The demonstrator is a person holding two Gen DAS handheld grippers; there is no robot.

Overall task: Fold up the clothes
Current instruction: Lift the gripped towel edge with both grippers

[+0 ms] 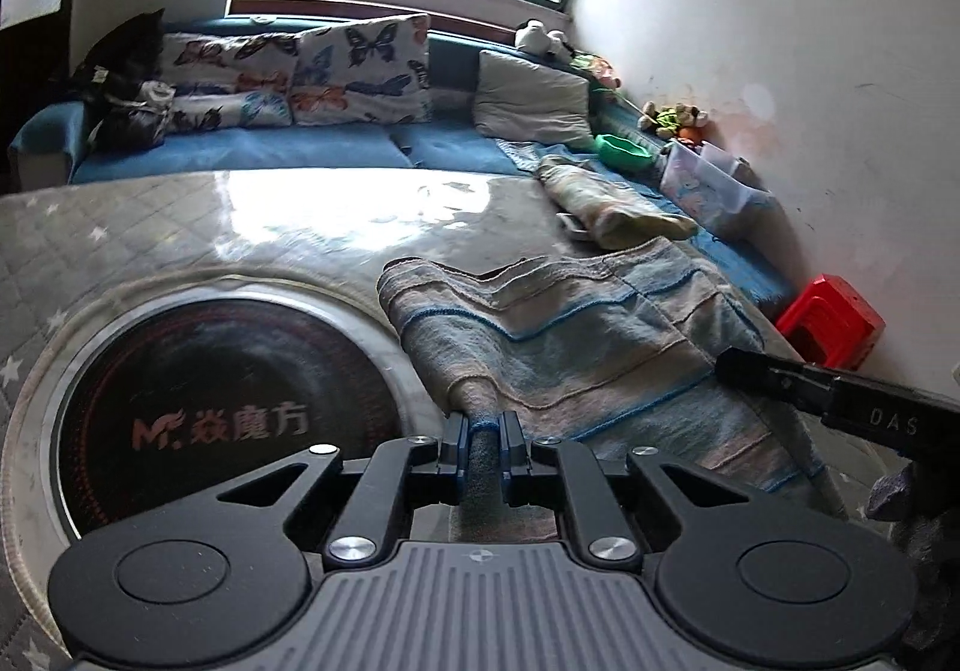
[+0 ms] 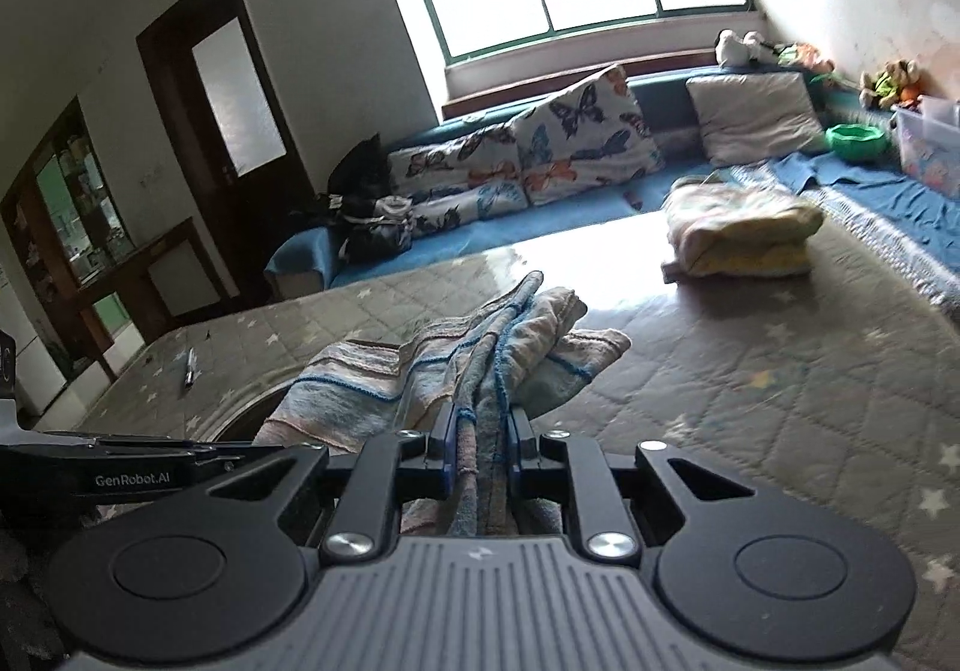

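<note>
- Far left in the left wrist view, a round black glass disc with reddish Chinese lettering (image 1: 222, 407) sits set into the tabletop (image 1: 150, 227), which is covered by a grey quilted cloth with pale stars.
- In the right wrist view, a dark slim pen-like object (image 2: 189, 365) lies on that quilted cover, well to the left of the cloth being folded.
- The left gripper (image 1: 480, 431) has its jaws clenched on a rolled edge of the striped blue, grey and pink terry cloth (image 1: 600, 329); the cloth spreads away from the jaws across the tabletop, its near left part overlapping the rim of the black disc.
- The right gripper (image 2: 480, 431) has its jaws clamped on a bunched fold of the same striped cloth (image 2: 498, 335), which rises in a ridge ahead of the fingers and then drapes down onto the quilted cover.
- In the left wrist view, the black body of the right gripper (image 1: 840, 395) reaches in from the right, over the cloth's right side.
- Beyond the cloth to the right, a pale yellow and pink folded bundle (image 2: 744, 233) rests on the tabletop near the blue sofa (image 2: 540, 233).
- Butterfly-print cushions (image 2: 576, 143) lean against the sofa's back under the window.
</note>
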